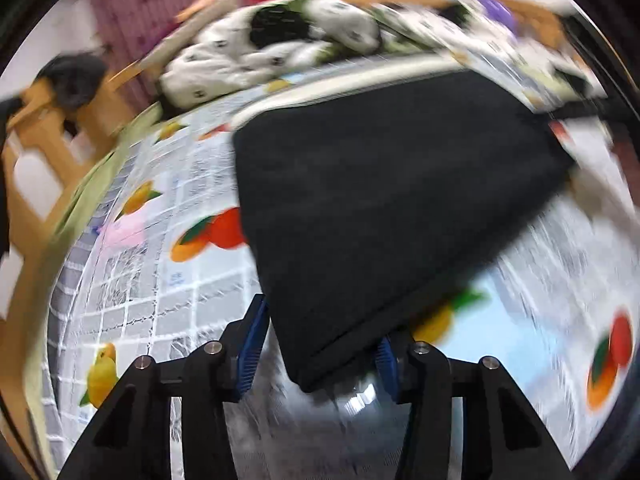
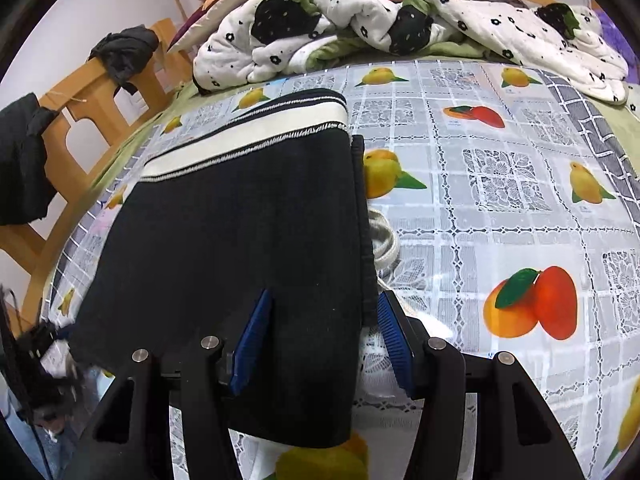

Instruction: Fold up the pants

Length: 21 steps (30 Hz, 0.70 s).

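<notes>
Where the fruit-printed lace cloth covers the bed, the black pants lie folded into a thick flat stack, their white waistband with its stitched edges turned toward the far side. Beyond the waistband a crumpled white quilt with black flowers is heaped along the far edge of the bed, and a wooden chair with dark clothing draped over its back stands to the left.

In the right wrist view, the right gripper sits over the near right part of the stack. Its left blue pad rests on top of the black fabric, and its right pad stands just beside the stack's right edge, over the cloth. The jaws are parted and do not pinch the fabric.

The left wrist view is heavily smeared, so detail there is poor. The left gripper has the near corner of the pants between its blue pads. The right pad looks partly tucked under the fabric's edge, while the left pad stands just clear of it; I would call the jaws released rather than clamped, though the blur leaves this uncertain. The same stack stretches away from this gripper toward the quilt.
</notes>
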Motion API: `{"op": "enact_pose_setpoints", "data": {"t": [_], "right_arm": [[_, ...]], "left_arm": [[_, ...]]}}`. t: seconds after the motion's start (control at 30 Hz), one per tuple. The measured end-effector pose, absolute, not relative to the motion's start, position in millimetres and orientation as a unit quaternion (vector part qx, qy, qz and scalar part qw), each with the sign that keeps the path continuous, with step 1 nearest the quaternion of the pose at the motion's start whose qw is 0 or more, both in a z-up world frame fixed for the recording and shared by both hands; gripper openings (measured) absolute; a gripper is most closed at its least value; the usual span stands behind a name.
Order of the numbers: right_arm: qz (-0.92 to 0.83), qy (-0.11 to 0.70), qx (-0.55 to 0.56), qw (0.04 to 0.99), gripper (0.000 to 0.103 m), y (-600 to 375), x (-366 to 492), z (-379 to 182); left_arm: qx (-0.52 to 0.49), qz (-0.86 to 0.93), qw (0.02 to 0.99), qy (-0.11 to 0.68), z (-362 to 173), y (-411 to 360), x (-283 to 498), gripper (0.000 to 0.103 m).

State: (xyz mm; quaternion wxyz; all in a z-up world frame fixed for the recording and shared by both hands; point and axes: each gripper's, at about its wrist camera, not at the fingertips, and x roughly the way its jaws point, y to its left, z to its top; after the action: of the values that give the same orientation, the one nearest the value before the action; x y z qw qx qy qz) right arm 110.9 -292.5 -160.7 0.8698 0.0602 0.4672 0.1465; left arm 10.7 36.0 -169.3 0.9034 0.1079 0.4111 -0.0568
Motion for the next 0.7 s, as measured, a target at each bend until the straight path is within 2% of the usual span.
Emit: {"op": "enact_pose_setpoints", "data": {"t": [0.17,0.33,0.53,0.7], "right_arm": [[0.144,0.457,0.058,0.876,0.052,-283,106,-165],[0.151,0.457,0.040,0.876,0.053,-284,107,-156],[0.142,0.411,0.019,0.900,0.053,-287,104,-138],[0.153,0.367,0.023,0.917,0.051,-278,115,-125]], "left_arm": [[0.039,-0.051,0.892,0.447,-177,58,27,0.046],[0.026,-0.072,0.882,0.465,-171,61,4,0.051],[-0.031,-0.086,0.907,0.411,-144,74,-20,0.054],[-0.065,-0.082,0.918,0.382,-117,70,26,0.059]]}}
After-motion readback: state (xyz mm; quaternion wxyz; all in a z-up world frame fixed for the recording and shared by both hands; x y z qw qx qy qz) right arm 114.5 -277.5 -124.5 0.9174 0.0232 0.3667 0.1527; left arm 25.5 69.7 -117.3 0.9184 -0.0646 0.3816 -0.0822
